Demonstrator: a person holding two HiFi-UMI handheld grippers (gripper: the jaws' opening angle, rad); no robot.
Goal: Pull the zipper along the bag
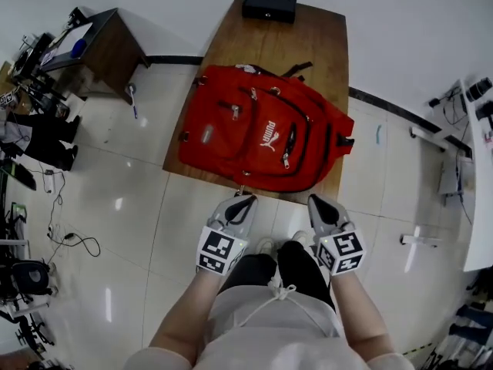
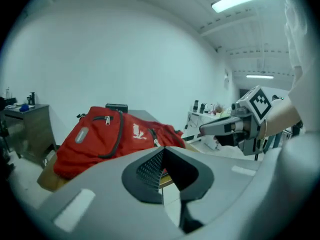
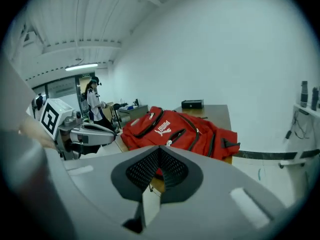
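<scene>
Wooden table [image 1: 323, 45] at upper centre bears a red backpack [image 1: 254, 129], its zipper pulls barely discernible. Below it, left gripper [image 1: 245, 200] and right gripper [image 1: 317, 201] are both closed and empty.

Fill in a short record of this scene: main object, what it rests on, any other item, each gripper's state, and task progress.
Main object: red backpack, lying flat, front up
Support: wooden table
Other item: black box at the table's far end, apart from the backpack
Left gripper: jaws together, empty, by the table's near edge
Right gripper: jaws together, empty, clear of the backpack
Task progress: not started; nothing gripped
</scene>
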